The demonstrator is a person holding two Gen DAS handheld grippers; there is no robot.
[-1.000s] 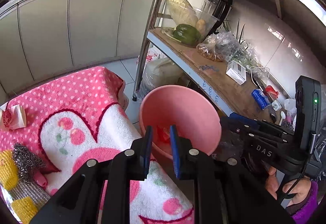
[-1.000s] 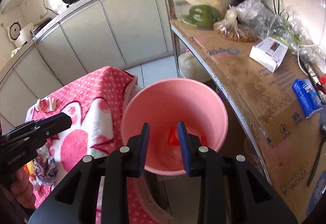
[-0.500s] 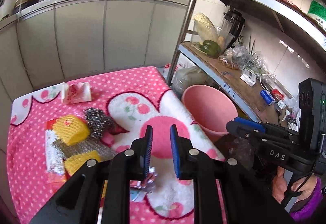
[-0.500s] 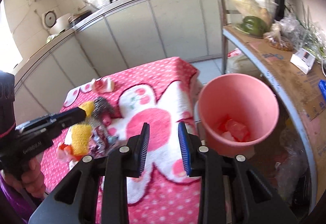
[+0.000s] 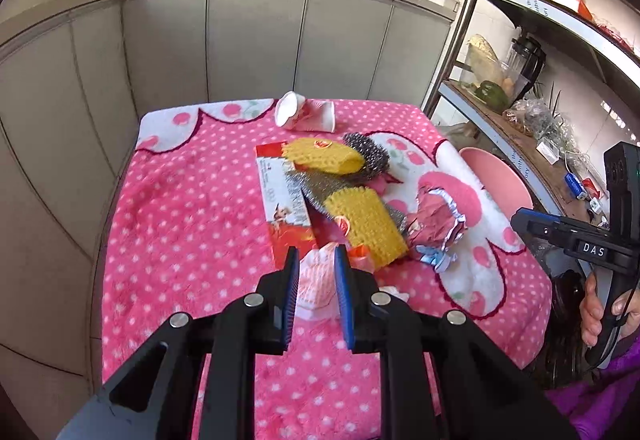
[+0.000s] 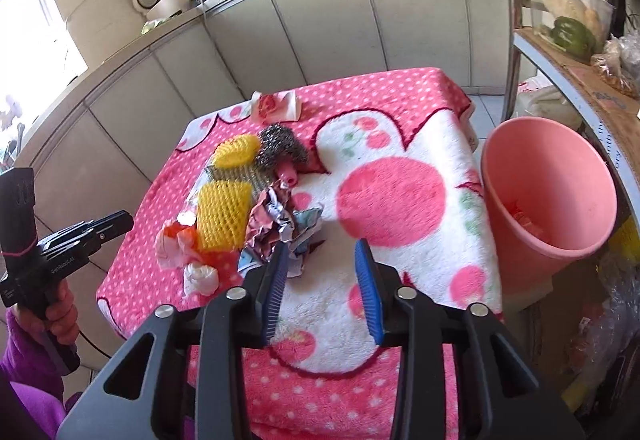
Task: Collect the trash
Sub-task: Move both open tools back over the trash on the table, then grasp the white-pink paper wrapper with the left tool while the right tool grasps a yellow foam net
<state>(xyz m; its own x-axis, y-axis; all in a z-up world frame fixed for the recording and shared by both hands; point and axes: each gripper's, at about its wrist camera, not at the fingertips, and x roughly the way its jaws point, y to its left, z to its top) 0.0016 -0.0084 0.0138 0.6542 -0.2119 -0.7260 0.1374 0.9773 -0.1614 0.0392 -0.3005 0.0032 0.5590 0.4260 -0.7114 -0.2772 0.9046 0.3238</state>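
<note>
Both of your grippers have pulled back from the pink bin (image 6: 548,195) and now look over the pink dotted blanket (image 5: 192,207). Your left gripper (image 5: 316,280) is released, and a crumpled pink-white wrapper (image 5: 316,278) lies on the blanket directly between its blue pads, which do not press it. Your right gripper (image 6: 322,280) is opened wider; the crumpled foil wrapper (image 6: 280,224) lies just at the far side of its left pad (image 6: 276,288). Beside the foil, to the left, lie the yellow sponges (image 6: 222,217) and a steel scourer (image 6: 280,149). At the far edge you see a squashed paper cup (image 5: 306,115). The bin stands at the right of the table, with trash inside.
</note>
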